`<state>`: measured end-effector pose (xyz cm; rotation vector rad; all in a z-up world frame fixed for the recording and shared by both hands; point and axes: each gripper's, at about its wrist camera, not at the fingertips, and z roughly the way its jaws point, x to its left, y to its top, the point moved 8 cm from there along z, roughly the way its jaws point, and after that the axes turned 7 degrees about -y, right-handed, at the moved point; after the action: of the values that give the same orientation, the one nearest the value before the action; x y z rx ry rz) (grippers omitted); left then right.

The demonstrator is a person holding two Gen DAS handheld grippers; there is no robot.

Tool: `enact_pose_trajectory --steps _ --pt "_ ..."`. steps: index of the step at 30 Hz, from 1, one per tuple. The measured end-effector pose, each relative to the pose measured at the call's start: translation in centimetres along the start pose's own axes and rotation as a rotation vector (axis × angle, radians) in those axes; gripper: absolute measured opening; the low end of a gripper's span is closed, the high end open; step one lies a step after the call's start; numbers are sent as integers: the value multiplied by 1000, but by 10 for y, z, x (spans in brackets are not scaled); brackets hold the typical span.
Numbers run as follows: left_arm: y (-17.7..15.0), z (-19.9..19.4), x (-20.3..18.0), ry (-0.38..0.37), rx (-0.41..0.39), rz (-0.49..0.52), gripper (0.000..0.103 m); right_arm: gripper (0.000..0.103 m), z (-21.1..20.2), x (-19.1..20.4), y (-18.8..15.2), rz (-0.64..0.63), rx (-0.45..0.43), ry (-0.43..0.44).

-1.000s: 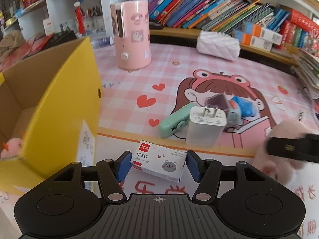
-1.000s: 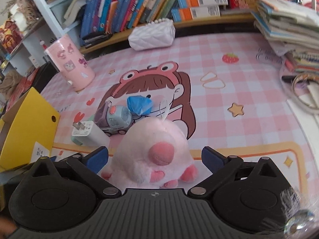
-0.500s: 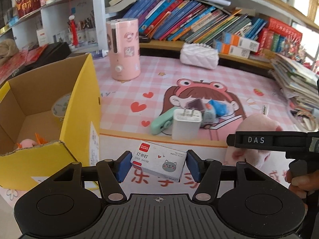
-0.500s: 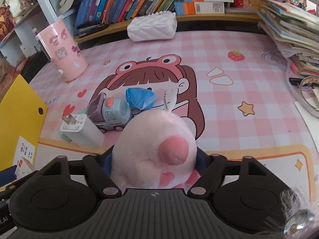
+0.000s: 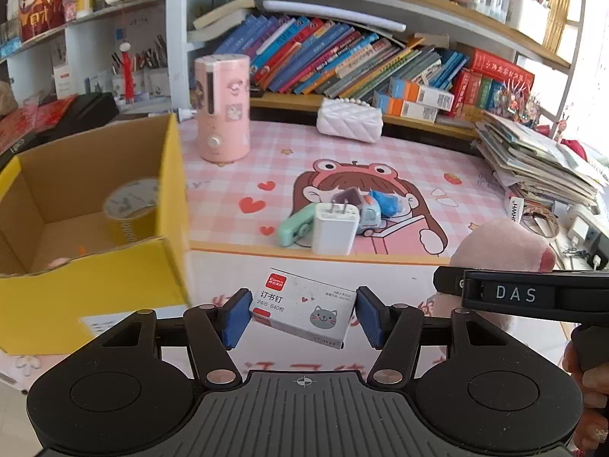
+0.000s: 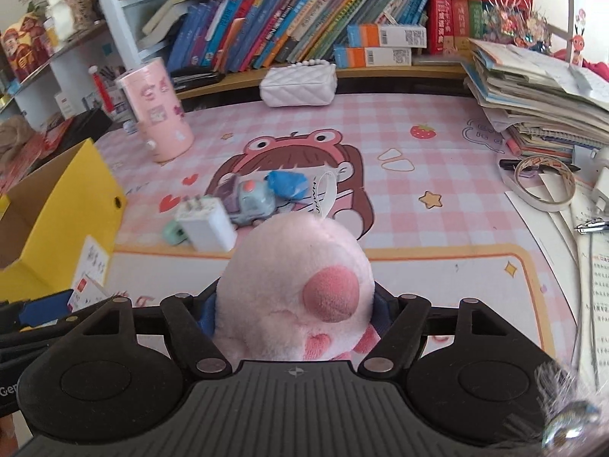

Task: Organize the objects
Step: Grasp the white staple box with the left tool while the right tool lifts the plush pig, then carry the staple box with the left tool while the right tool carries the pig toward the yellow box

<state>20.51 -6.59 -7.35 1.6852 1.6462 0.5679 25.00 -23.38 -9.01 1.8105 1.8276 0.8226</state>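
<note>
My left gripper (image 5: 303,314) is shut on a white staple box (image 5: 304,310) with a red logo and a grey cat, held above the mat. An open yellow cardboard box (image 5: 167,190) stands to its left, with a tape roll (image 5: 129,209) inside. My right gripper (image 6: 295,312) is shut on a pink plush toy (image 6: 297,282), lifted off the mat; the toy also shows in the left wrist view (image 5: 502,243). On the pink mat lie a white charger (image 5: 335,224), a mint stapler (image 5: 295,224), a toy car (image 5: 365,213) and a blue wad (image 5: 388,202).
A pink cylindrical humidifier (image 5: 222,108) and a white quilted purse (image 5: 350,120) stand at the back of the mat. A stack of papers (image 5: 533,163) lies at the right. A tape ring (image 6: 540,182) lies right of the mat. Bookshelves fill the back.
The right gripper closed on the pink plush and lifted it. The left gripper rose with the staple box, and the inside of the yellow box came into view.
</note>
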Motion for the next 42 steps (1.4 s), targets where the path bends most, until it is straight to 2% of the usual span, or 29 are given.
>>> enact_pose_trajectory --steps 10,19,25,35,42 --pt "-29 -57 55 33 -32 -55 58 71 -36 63 -36 -49 5 19" --pt "-59 -110 112 88 -61 -138 58 72 -67 139 -81 -160 39 85" --pt "-77 -141 138 111 -78 -150 58 72 -85 179 -108 -200 47 122" --pt "-102 -178 168 140 -92 -151 59 72 -107 223 -141 -209 47 155" --pt "-107 -193 181 140 -112 -155 59 72 -118 241 -147 -223 31 162"
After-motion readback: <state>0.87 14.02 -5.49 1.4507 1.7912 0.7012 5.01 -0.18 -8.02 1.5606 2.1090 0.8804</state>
